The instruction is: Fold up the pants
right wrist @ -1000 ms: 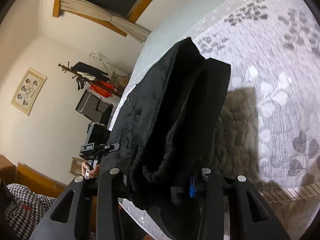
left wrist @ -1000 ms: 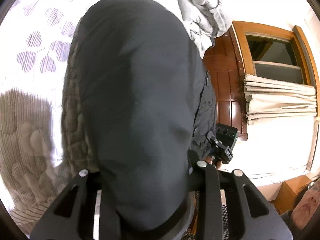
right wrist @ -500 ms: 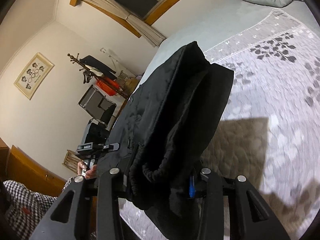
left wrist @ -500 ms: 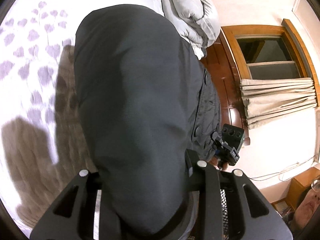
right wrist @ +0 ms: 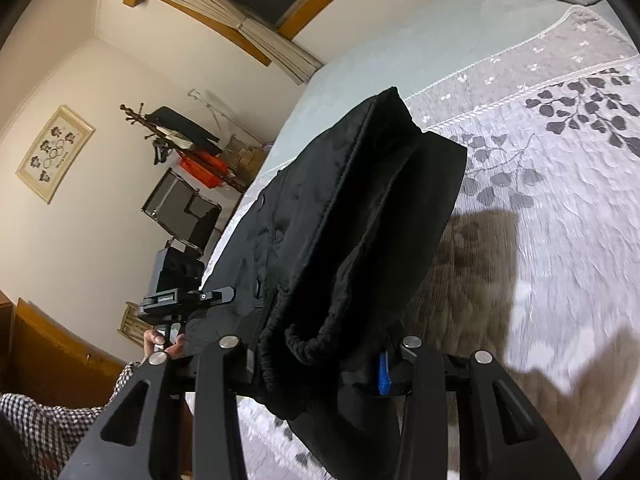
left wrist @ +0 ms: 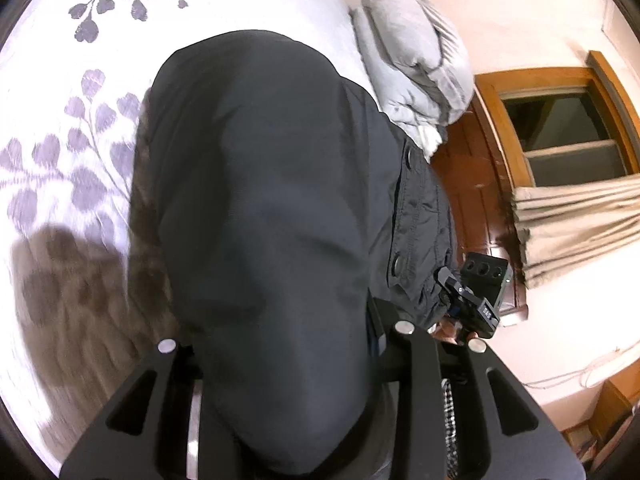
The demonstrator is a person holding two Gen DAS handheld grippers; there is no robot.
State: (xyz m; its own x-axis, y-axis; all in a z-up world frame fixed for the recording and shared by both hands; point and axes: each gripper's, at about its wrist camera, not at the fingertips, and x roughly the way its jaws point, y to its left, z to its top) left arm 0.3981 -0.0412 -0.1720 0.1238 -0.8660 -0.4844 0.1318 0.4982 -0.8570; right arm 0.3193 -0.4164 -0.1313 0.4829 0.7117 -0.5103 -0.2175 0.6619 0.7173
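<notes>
Both cams ride right on the grippers, looking forward and a bit down along the fingers. The left one is jammed against the pants (left wrist: 264, 216), bed (left wrist: 52, 92) off at 9 o'clock, window (left wrist: 560, 128) at 2. The right one sees the pants (right wrist: 360, 240) dead centre, bed (right wrist: 560, 220) at 3. Each catches the other gripper: right gripper (left wrist: 476, 292) at 4, left gripper (right wrist: 180, 304) at 8.

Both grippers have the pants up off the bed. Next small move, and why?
Probably lower both together. The pants hang bunched between the left gripper and right gripper, above the bedspread, which shows their shadow, so the fold is not laid flat.
</notes>
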